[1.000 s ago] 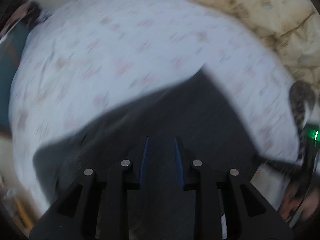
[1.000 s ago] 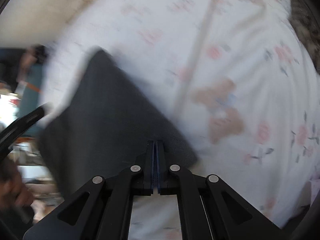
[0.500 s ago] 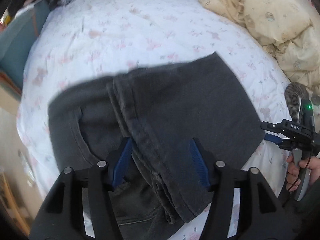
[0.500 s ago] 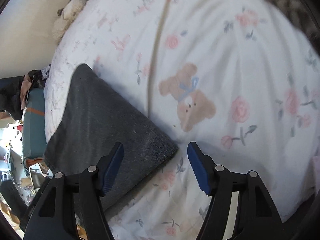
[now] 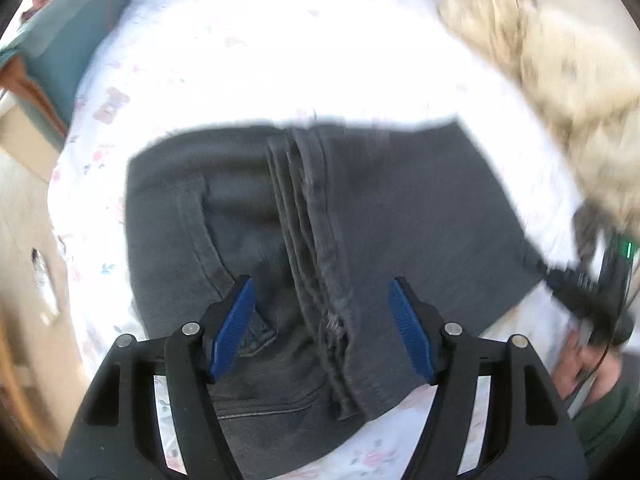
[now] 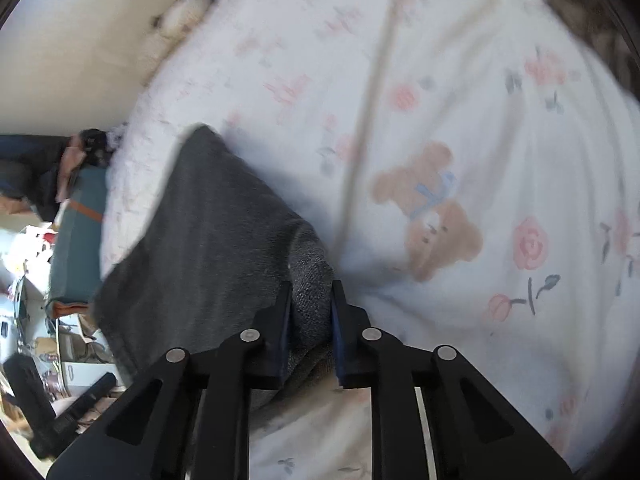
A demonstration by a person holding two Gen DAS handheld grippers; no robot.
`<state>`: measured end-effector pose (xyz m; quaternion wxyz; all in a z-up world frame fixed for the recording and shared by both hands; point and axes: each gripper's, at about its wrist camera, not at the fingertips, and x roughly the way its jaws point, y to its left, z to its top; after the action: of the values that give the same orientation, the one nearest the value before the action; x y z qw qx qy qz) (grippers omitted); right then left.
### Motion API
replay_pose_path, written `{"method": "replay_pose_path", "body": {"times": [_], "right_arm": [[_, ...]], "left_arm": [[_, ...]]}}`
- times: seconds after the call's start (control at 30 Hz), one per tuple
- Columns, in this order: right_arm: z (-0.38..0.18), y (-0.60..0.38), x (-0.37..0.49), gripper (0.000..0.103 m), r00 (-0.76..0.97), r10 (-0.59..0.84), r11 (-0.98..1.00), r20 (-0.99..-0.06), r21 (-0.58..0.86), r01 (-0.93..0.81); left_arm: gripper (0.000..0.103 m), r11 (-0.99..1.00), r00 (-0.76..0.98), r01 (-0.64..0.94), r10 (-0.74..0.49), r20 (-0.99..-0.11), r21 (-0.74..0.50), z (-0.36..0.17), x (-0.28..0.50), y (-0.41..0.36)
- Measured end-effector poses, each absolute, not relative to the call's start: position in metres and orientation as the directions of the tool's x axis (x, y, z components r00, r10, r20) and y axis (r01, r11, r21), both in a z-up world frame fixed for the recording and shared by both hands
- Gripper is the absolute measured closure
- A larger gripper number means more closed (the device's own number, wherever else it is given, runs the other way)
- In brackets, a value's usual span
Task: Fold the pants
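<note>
One pair of dark grey pants (image 5: 400,216), folded, near your bed's (image 6: 480,100) front edge, apparently flat; right gripper (image 6: 312,316) pinches its corner, left gripper (image 5: 322,328) spread wide above.

A bedroom: floral bedsheet (image 6: 460,100) (teddy-bear print), rumpled duvet (image 5: 560,64).

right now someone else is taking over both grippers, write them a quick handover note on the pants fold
Left gripper: open, above the dark grey pants, straddling the stacked hem edges.
Right gripper: shut on the pants' folded corner, bunching the fabric.
Pants lie on the floral bedsheet, beside the beige blanket.
Done: legs folded over toward the waist and pocket.
Left: probably one more fold from the right-hand corner across, then flatten.
</note>
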<state>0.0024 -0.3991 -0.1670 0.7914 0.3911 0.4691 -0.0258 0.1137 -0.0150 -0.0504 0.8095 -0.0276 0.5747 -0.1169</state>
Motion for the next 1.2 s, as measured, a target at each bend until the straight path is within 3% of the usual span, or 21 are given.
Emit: {"method": "replay_pose_path", "body": {"times": [0.2,0.33,0.47,0.6,0.73,0.77,0.8,0.83,0.9,1.03,1.2], "right_arm": [[-0.101,-0.368,-0.004,0.089,0.688,0.44,0.711,-0.577,0.692,0.125],[-0.072,-0.331,-0.006,0.089,0.678,0.55,0.715,-0.488,0.695,-0.08],[-0.057,-0.296,-0.004,0.089,0.631,0.637,0.693,-0.442,0.688,-0.218],[-0.061,-0.269,0.0,0.089,0.554,0.72,0.638,-0.418,0.713,-0.291],[-0.064,-0.245,0.0,0.089,0.48,0.769,0.613,-0.422,0.699,-0.368],[-0.064,-0.242,0.0,0.089,0.468,0.774,0.612,-0.427,0.694,-0.379],[-0.064,-0.238,0.001,0.089,0.455,0.78,0.608,-0.43,0.691,-0.391],[-0.065,-0.237,0.0,0.089,0.448,0.785,0.604,-0.428,0.692,-0.396],[-0.065,-0.235,0.002,0.089,0.438,0.79,0.6,-0.43,0.688,-0.407],[-0.055,-0.236,0.004,0.089,0.433,0.796,0.596,-0.424,0.673,-0.437],[-0.025,-0.196,0.0,0.09,0.359,0.836,0.548,-0.415,0.641,-0.537]], "left_arm": [[0.034,0.94,0.333,0.084,-0.339,-0.88,-0.331,-0.007,0.117,0.004],[0.024,0.923,0.302,0.114,-0.385,-0.872,-0.368,0.016,0.127,-0.01],[0.024,0.92,0.275,0.084,-0.39,-0.879,-0.382,0.02,0.158,-0.027],[0.031,0.913,0.214,0.128,-0.407,-0.888,-0.387,0.019,0.182,-0.069],[0.031,0.935,0.182,0.237,-0.311,-0.933,-0.265,0.005,0.209,-0.117],[0.033,0.94,0.169,0.244,-0.283,-0.944,-0.238,-0.002,0.216,-0.123],[0.045,0.942,0.158,0.247,-0.271,-0.949,-0.228,-0.007,0.223,-0.126],[0.068,0.941,0.148,0.251,-0.268,-0.952,-0.226,-0.012,0.229,-0.127],[0.089,0.943,0.14,0.269,-0.237,-0.961,-0.193,-0.016,0.234,-0.125],[0.092,0.926,0.201,0.34,-0.239,-0.95,-0.161,0.005,0.225,-0.103],[0.092,0.931,0.261,0.243,-0.333,-0.906,-0.272,0.045,0.214,-0.025]]}}
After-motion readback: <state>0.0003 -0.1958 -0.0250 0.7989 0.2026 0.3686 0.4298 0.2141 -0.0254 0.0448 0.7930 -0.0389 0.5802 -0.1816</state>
